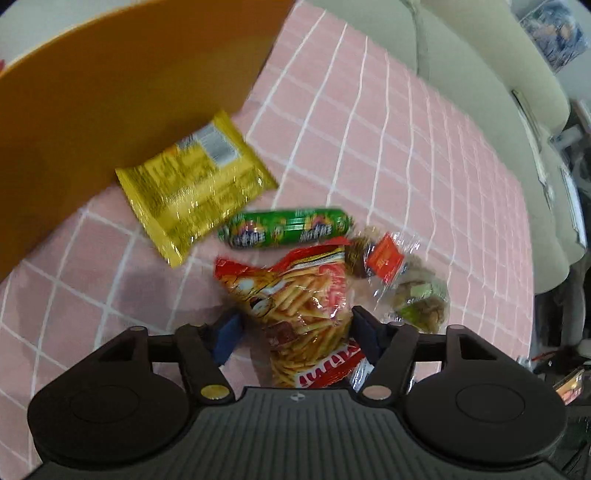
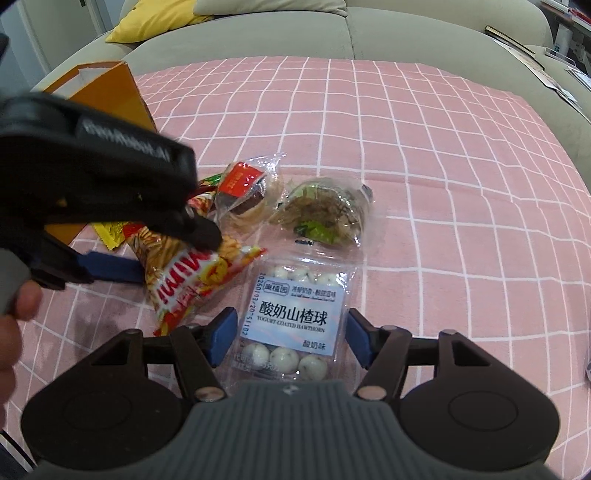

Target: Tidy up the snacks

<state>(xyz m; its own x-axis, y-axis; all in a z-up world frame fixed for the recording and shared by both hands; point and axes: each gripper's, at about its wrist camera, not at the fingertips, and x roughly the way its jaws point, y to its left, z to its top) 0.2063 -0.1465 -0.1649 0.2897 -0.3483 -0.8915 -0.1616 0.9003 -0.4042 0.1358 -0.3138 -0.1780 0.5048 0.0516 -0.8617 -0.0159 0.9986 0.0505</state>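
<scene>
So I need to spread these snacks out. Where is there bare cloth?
Bare cloth lies right of the hawthorn ball pack and beyond the clear pastry bag toward the sofa. It is crowded between the orange box, fries bag and yellow packet.

I see a pink cloth with a white grid (image 1: pixel 369 155), and on it, beside the plain orange cardboard box (image 1: pixel 110 92), a shiny yellow foil packet (image 1: pixel 192 184) and a green printed sausage tube (image 1: pixel 286 229). Next to that tube lies a red crinkly bag printed with golden fries (image 1: pixel 303 306). My grippers are black with blue pads (image 2: pixel 221 332).
</scene>
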